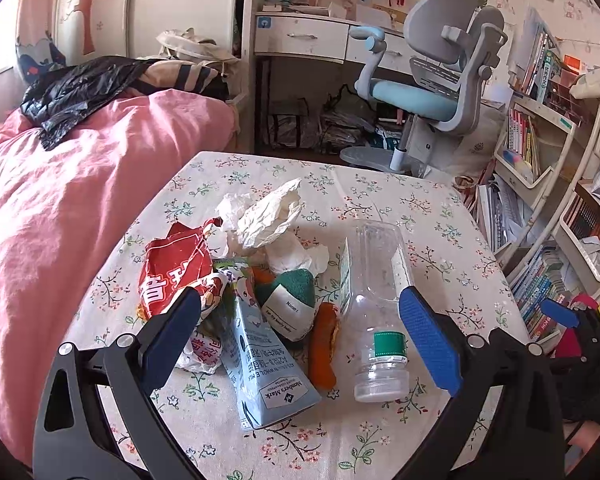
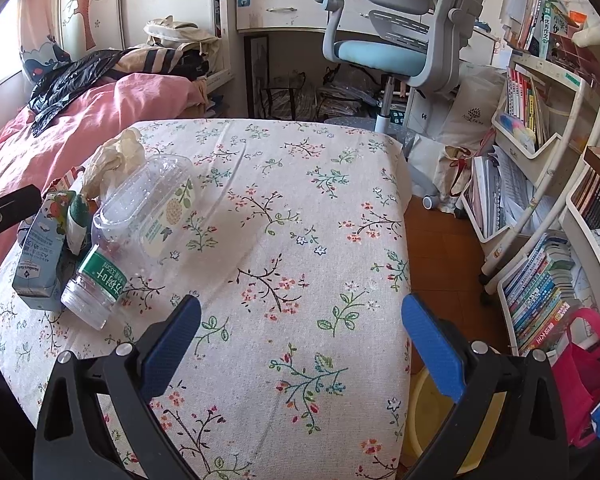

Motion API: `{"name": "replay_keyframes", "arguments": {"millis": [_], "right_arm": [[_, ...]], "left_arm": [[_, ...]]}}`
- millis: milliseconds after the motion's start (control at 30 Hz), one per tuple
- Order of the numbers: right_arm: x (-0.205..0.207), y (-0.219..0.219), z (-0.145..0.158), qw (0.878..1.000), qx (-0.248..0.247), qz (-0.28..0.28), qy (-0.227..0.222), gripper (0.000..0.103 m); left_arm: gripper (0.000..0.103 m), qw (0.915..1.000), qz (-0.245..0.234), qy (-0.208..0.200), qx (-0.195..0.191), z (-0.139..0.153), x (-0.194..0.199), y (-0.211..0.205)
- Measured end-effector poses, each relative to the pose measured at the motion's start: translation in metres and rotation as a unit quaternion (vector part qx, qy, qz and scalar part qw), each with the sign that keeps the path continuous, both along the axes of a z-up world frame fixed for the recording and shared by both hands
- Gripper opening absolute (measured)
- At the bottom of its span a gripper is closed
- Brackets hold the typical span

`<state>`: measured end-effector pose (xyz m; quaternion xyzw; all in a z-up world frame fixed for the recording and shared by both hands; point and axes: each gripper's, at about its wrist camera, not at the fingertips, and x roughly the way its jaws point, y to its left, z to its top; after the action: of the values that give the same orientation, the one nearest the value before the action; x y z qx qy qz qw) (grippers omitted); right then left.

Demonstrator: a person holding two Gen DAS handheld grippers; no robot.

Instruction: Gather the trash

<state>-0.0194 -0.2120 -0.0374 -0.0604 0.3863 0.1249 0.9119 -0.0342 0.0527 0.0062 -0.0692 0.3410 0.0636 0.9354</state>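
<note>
A heap of trash lies on the floral tablecloth: a clear plastic bottle on its side, a blue milk carton, a red snack wrapper, crumpled white tissue, an orange peel and a green-and-white packet. My left gripper hovers open just above and in front of the heap, its fingers either side of the carton and bottle. My right gripper stands open over bare cloth, with the bottle and carton off to its left.
A bed with a pink quilt and a black plastic bag borders the table's left side. A grey-blue desk chair stands behind. Bookshelves line the right. A yellow bin sits on the floor below the table's right edge.
</note>
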Motion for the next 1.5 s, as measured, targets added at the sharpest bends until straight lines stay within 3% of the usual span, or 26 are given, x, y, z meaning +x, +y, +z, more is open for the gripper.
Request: {"name": "replay_keyframes", "arguments": {"millis": [1100,1300,1500], "right_arm": [[0.000,0.005,0.004,1.000,0.014,0.023,-0.003,0.097],[0.000,0.010,0.004,0.999,0.021,0.032,0.000,0.097],[-0.001,0.024,0.000,0.998,0.025,0.055,0.013,0.097]], "left_arm": [[0.096,0.9996,0.007,0.014,-0.023,-0.009,0.004,0.005],[0.096,0.9972,0.059,0.007,-0.045,-0.009,-0.006,0.045],[0.096,0.9835,0.148,0.017,-0.102,-0.019,-0.011,0.104]]}}
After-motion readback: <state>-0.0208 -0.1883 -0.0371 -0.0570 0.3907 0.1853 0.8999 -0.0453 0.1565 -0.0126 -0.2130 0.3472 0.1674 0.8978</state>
